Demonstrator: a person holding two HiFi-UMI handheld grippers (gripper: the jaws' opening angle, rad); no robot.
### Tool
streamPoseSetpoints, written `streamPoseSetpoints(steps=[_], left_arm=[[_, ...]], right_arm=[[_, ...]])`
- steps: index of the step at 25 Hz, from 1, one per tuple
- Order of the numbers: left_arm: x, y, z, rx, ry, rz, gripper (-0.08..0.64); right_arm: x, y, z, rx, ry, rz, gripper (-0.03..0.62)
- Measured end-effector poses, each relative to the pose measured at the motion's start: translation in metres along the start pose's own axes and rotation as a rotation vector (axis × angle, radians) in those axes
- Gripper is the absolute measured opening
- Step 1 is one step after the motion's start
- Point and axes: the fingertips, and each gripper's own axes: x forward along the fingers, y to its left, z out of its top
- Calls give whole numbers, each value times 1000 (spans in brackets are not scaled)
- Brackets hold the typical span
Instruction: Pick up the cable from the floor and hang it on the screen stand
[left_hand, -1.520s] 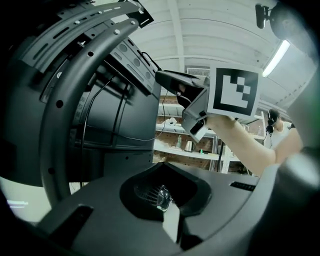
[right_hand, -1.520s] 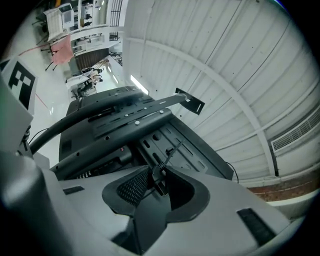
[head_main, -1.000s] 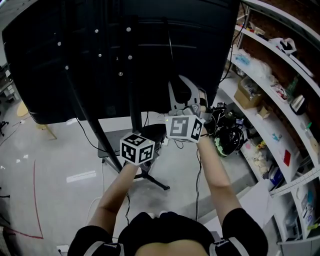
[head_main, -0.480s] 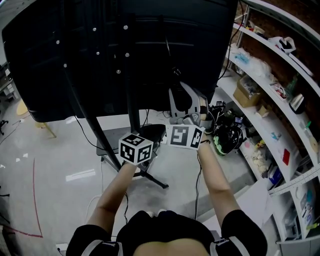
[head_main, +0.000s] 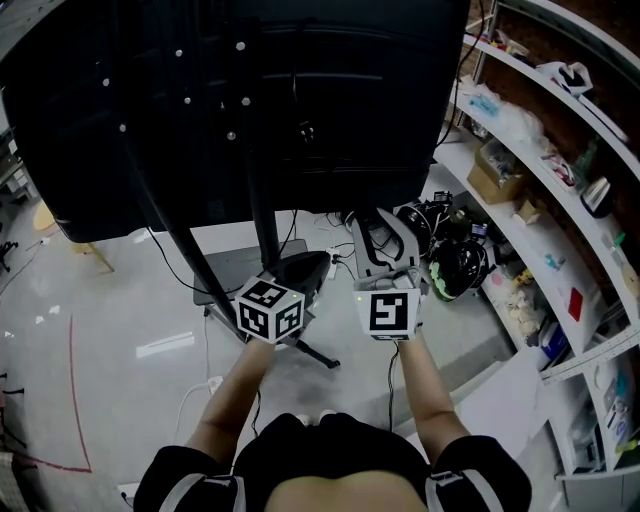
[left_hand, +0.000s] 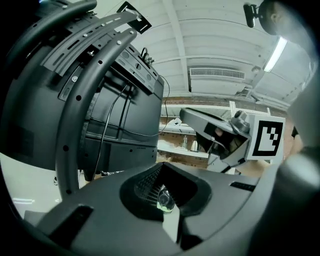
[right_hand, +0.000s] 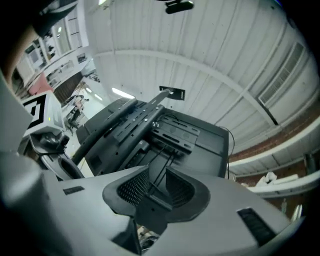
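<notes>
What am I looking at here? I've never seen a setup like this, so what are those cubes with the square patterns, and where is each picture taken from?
There is no robot here. A person holds a two-jaw gripper in each hand, and the patterned cubes are parts of those grippers.

The head view comes from a camera on the person's head. It looks down at both arms, the grey floor, the back of a big black screen on its stand, shelves on the right and a tangle of cables beside them.

The other two views come from cameras riding on each gripper, looking along its jaws. The left gripper is nearly closed on a small glossy thing that I can't identify. The right gripper has its jaws a little apart, and I can make out no cable between them.
</notes>
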Motion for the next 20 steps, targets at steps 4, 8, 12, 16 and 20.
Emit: streamPoseSetpoints(steps=[4,8,12,16,20], left_arm=[[-8,-7,0,22,-41,27,8],[-17,-10,-3,38,-69,71,8],[-26,-12,-15,22,-73,113,6],[-32,-16,-31,1,-65,133,8],[-30,-26,-44,8,-38,118,8]], right_arm=[[-26,5,-39,300,80,-11,115],[-54,22,-73,470,173,-24,115],[-76,43,-96,601,251,-39,114],[-95,63,-114,707,323,-62,81],[-106,80,-121,795,352,-55,42]])
